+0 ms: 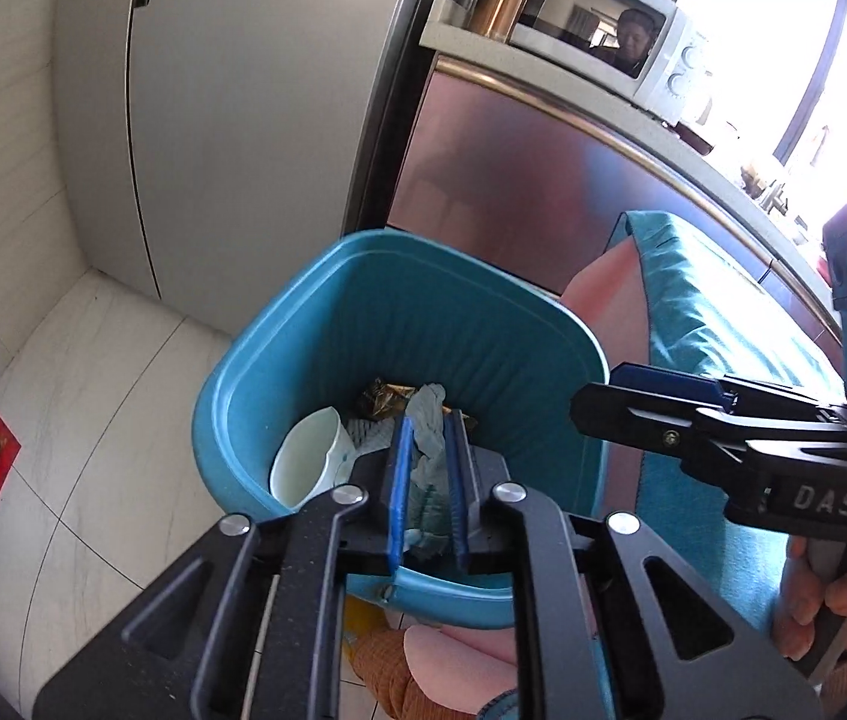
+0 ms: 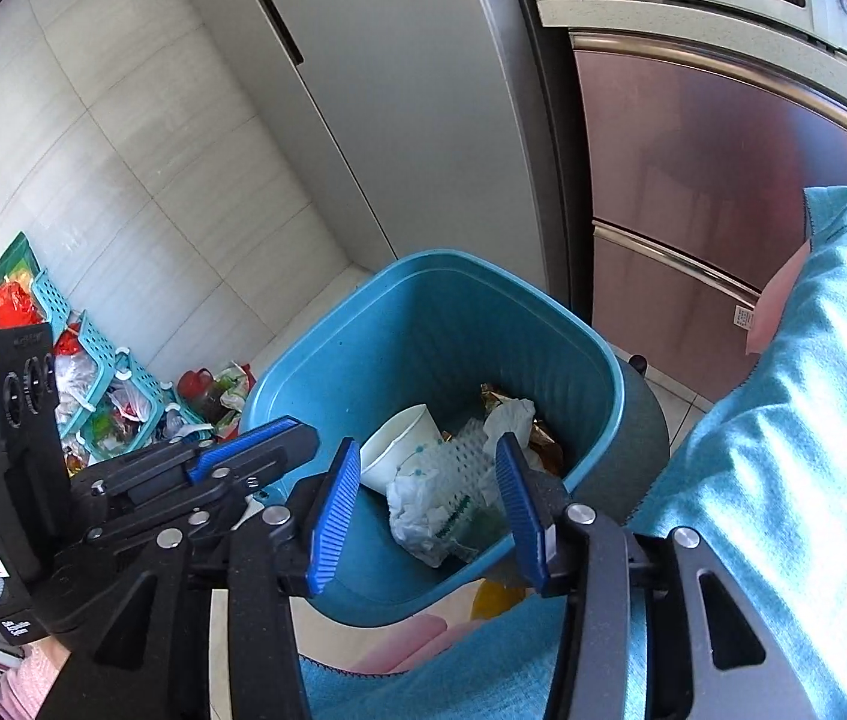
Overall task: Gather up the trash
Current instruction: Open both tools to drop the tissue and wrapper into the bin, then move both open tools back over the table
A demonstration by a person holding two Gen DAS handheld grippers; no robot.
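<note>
Trash fills the blue bin (image 2: 573, 354): a paper cup (image 2: 402, 444) on its side, mouth toward the left gripper (image 1: 429, 480), crumpled tissue (image 2: 417, 510), gold wrapper (image 1: 384, 399). Both grippers hang above, jaws apart; the right gripper (image 2: 432, 504) is empty.

Bright daylight from window (image 1: 783, 30) blown out; fisheye edges bent, dark.
</note>
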